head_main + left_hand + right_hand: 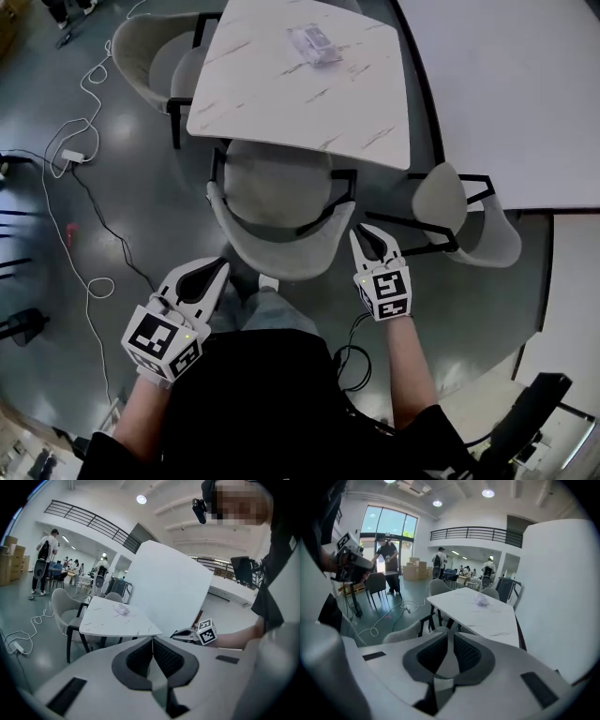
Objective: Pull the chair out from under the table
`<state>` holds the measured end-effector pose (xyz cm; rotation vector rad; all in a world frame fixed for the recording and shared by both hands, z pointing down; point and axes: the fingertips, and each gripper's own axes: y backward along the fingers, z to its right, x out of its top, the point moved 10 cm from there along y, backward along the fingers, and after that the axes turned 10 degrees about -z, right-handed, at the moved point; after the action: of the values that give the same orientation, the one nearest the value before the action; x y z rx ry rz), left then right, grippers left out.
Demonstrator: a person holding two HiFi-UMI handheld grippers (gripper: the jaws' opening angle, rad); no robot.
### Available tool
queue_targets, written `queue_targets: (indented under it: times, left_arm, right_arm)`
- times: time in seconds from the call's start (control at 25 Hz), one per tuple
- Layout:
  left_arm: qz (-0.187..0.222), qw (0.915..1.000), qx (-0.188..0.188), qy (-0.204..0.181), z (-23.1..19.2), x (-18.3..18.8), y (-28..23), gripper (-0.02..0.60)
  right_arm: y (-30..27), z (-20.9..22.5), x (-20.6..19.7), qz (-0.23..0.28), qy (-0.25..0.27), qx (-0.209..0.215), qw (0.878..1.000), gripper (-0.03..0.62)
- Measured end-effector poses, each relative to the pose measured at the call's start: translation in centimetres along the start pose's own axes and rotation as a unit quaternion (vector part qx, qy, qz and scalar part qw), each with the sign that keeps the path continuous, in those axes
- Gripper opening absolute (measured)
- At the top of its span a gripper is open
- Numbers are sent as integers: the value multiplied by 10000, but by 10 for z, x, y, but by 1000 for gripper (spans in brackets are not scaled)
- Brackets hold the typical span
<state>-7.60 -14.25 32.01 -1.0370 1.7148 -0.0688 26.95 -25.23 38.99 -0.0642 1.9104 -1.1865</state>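
The grey upholstered chair (279,202) stands in front of me with its seat tucked under the white marble table (272,103) and its curved backrest toward me. My right gripper (363,234) is shut and empty, its tips just off the right end of the backrest. My left gripper (219,267) is also shut and empty, lower down beside the backrest's left end and apart from it. In the right gripper view the shut jaws (450,637) point over the chair back (404,632) at the table (487,613). The left gripper view shows its closed jaws (153,641) and the table (117,619).
A second grey chair (150,52) stands at the table's far left, a third (469,220) at the right by a large white panel (525,94). A small clear pack (314,44) lies on the table. Cables (66,187) trail over the floor at left. People stand far off.
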Motion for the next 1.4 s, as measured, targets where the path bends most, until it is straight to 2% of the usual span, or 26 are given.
queue_targets:
  times: [0.16,0.32,0.44,0.6,0.96,1.24,1.4]
  left_arm:
    - [16,9996,265,126,13,-9,-4,5]
    - [-17,9984,537,203,26,-19,-5,5]
    - [-34,9969,723,306,36,-28,-7,5]
    - [-61,9942,970,463,48,-41,-10,5]
    - [-31,9868,1446,725,71,-61,-21,5]
    - [-5,9798,1775,917,74,-71,-18,5]
    - [-16,9768,1870,1046,73,-77,-19,5]
  right_arm:
    - [-23,14,-17,-296,593,304,9973,46]
    - [-44,21,-38,-592,1107,693,9897,72]
    - [-60,28,-52,-917,1590,887,9790,89]
    - [-83,35,-69,-1270,2243,1200,9587,122]
    - [-138,40,-120,-1842,3564,1800,8981,179]
    - [-171,35,-153,-2320,4451,2200,8364,249]
    - [-189,33,-168,-2502,4802,2335,8077,270]
